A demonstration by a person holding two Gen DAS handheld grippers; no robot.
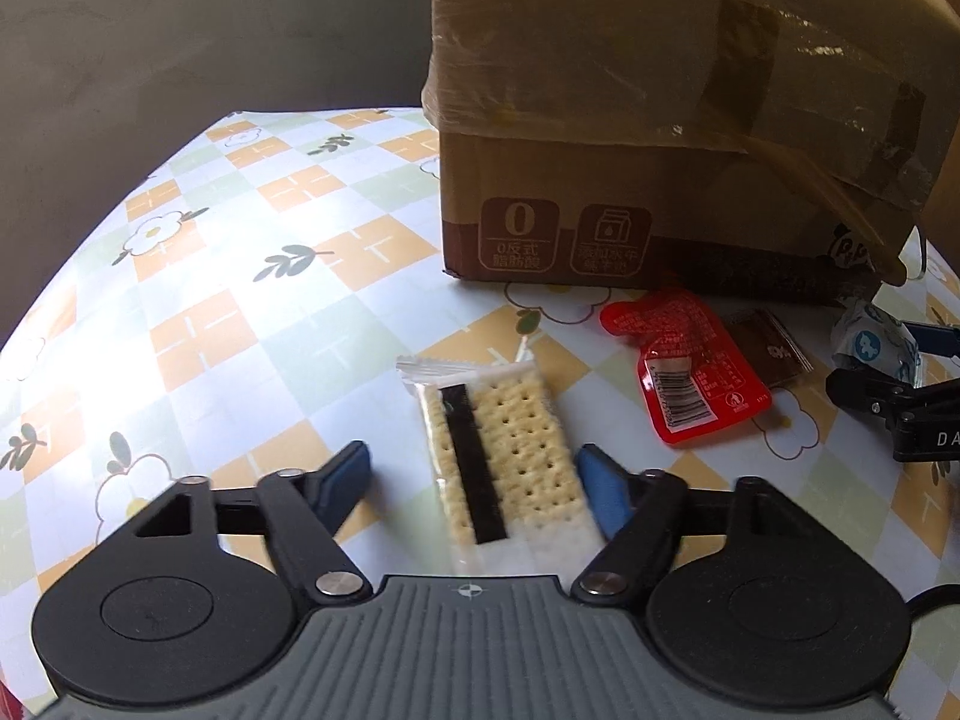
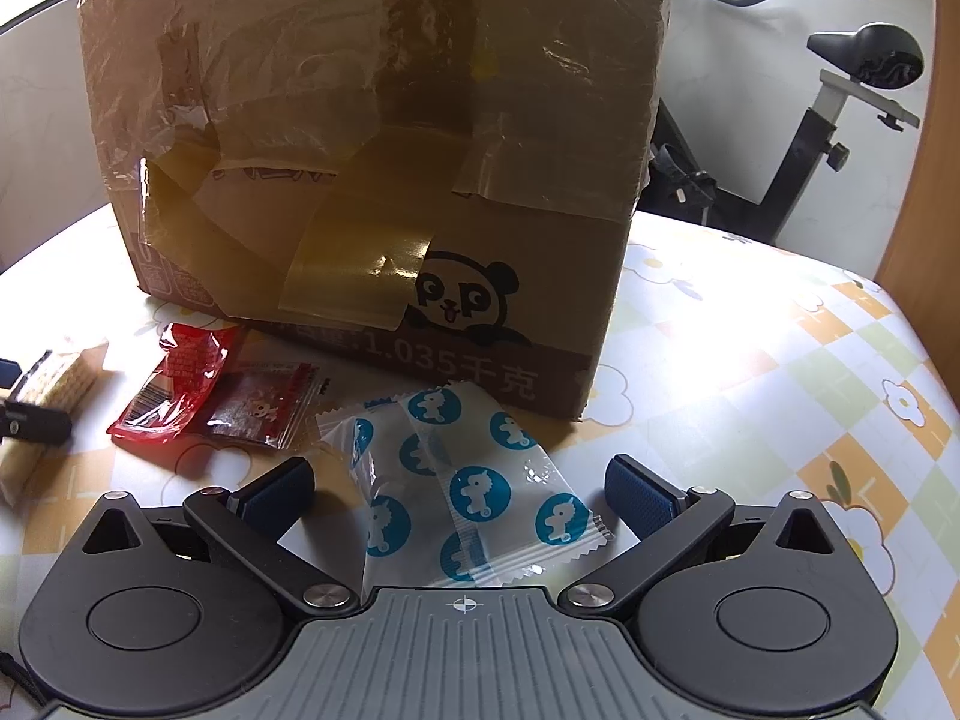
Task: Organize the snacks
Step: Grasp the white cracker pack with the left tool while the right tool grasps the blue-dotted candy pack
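1. A taped cardboard box point(image 2: 372, 168) with a panda print stands on the checked, flower-patterned counter point(image 2: 780, 360), directly ahead of both claws and beyond every snack.
2. The left claw point(image 1: 474, 480) hangs low over the counter with its blue fingers point(image 1: 345, 477) spread wide apart, one on each side of a clear-wrapped cracker pack point(image 1: 498, 456), which lies flat between them; the right finger is just beside the wrapper, and contact cannot be told.
3. The right claw point(image 2: 459, 489) is likewise spread, its pads point(image 2: 639, 495) well clear on either side of a translucent packet point(image 2: 462, 486) printed with blue unicorn circles, lying flat between them and near the box's front corner.
4. A red sachet point(image 1: 684, 372) lies ahead and to the right of the left claw, close to the foot of the box.
5. A small dark brown sachet point(image 2: 258, 411) lies beside the red one, overlapping its edge, ahead and to the left of the right claw.
6. An exercise bike point(image 2: 840, 120) stands past the counter, far ahead to the right claw's right.
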